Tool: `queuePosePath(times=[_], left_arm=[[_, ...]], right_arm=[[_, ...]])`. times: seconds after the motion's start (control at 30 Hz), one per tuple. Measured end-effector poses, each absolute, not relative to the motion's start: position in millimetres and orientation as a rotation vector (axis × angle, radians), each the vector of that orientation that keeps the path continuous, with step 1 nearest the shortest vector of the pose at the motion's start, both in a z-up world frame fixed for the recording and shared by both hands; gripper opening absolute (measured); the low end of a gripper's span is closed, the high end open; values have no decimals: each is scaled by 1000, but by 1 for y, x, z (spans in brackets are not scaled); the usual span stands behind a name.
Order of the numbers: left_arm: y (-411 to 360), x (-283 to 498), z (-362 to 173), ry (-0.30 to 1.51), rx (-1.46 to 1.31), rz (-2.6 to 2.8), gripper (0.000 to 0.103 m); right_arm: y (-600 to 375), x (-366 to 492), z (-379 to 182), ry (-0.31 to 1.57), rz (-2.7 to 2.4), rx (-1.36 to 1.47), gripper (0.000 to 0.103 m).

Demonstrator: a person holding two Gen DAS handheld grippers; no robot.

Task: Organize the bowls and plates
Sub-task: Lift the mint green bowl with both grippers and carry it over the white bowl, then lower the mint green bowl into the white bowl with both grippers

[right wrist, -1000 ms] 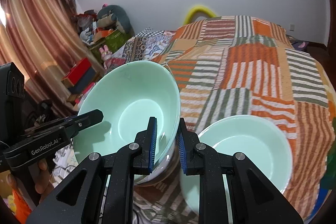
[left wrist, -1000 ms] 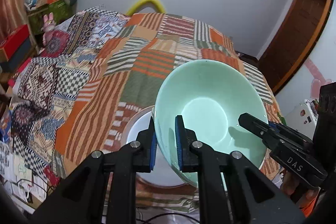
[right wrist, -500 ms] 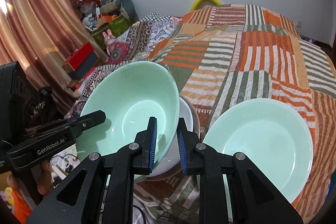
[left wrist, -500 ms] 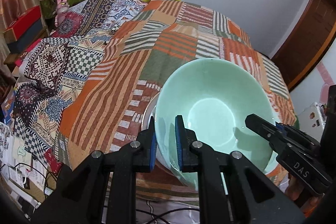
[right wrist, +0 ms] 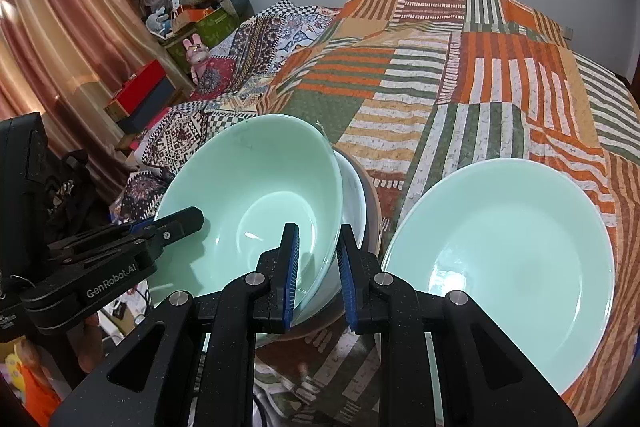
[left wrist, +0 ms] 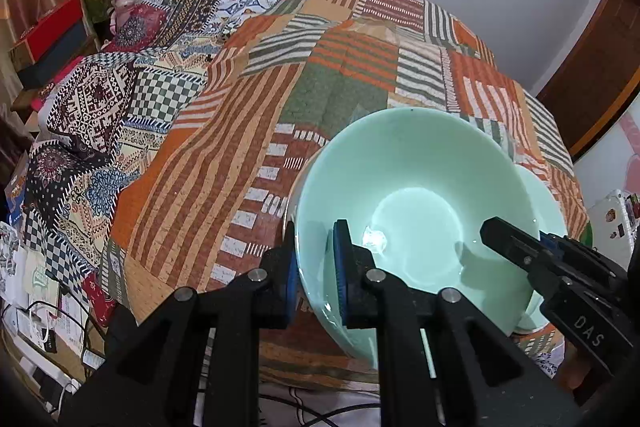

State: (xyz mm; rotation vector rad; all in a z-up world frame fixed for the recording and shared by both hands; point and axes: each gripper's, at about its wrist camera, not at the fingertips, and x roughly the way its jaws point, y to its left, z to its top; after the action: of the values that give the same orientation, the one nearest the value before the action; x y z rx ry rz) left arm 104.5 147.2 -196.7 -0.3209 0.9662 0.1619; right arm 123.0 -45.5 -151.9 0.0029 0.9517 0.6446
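Observation:
A mint-green bowl [left wrist: 416,211] is held by both grippers, tilted, over a white bowl [right wrist: 354,195] that sits in a brown dish [right wrist: 374,203] on the patchwork bedspread. My left gripper [left wrist: 316,267] is shut on the green bowl's near rim. My right gripper [right wrist: 318,267] pinches the opposite rim of the same bowl [right wrist: 260,207]; it also shows in the left wrist view [left wrist: 516,251]. A mint-green plate [right wrist: 504,267] lies to the right of the stack.
The bedspread [left wrist: 340,67] stretches far back to a white wall. Boxes, toys and a curtain [right wrist: 60,39] crowd the left side. Cables and papers [left wrist: 44,307] lie on the floor below the bed's near edge.
Both grippers have lowered the green bowl toward the white bowl, and the views have tipped downward. The grips on the rim are unchanged.

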Motion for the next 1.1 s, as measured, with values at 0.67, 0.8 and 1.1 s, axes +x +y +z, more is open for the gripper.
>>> queuePosePath(times=[0.67, 0.8, 1.1], left_arm=[[152, 112, -213, 967, -274, 196, 16], [151, 111, -213, 963, -267, 197, 16], [150, 115, -224, 989, -280, 198, 22]], right_arm=[[-32, 125, -163, 937, 646, -84, 19], [-33, 126, -164, 936, 652, -84, 19], [-35, 122, -162, 927, 643, -92, 21]])
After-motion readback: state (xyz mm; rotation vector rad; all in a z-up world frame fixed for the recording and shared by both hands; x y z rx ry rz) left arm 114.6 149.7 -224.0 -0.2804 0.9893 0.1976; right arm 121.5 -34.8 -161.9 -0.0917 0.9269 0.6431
